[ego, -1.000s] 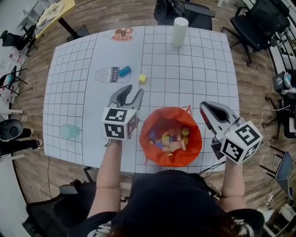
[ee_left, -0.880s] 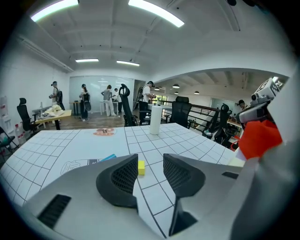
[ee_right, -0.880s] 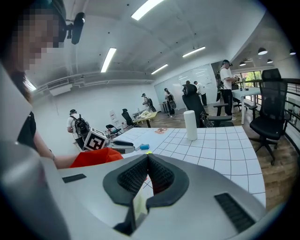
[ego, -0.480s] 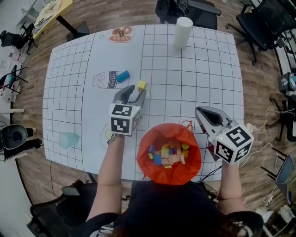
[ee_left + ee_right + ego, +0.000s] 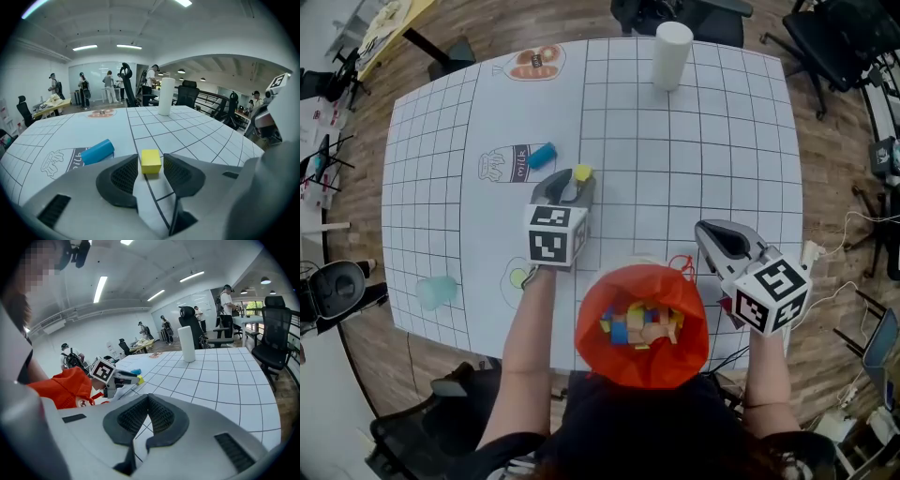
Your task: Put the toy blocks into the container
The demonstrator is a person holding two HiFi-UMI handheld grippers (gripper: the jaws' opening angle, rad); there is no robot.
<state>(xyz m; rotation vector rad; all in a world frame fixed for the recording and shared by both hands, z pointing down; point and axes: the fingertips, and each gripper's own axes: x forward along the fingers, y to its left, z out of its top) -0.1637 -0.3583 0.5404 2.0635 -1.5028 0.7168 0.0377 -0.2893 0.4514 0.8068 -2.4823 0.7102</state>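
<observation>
so the container point(image 5: 592, 330) sits at the worktop's point(image 5: 703, 159) near edge between the left gripper point(image 5: 573, 179) and right gripper point(image 5: 713, 234), pile of blocks point(image 5: 639, 323) in it, one cube block point(image 5: 582, 172) farther out between the left jaws, cylinder block point(image 5: 541, 155) just left of that, tall roll point(image 5: 671, 54) way at the back

1. My left gripper point(image 5: 573, 179) has pushed toward 12 o'clock, and the yellow block point(image 5: 151, 161) now sits between its jaws.
2. Those jaws have just been opening.
3. The orange bag point(image 5: 600, 300) has slid toward 6 o'clock.
</observation>
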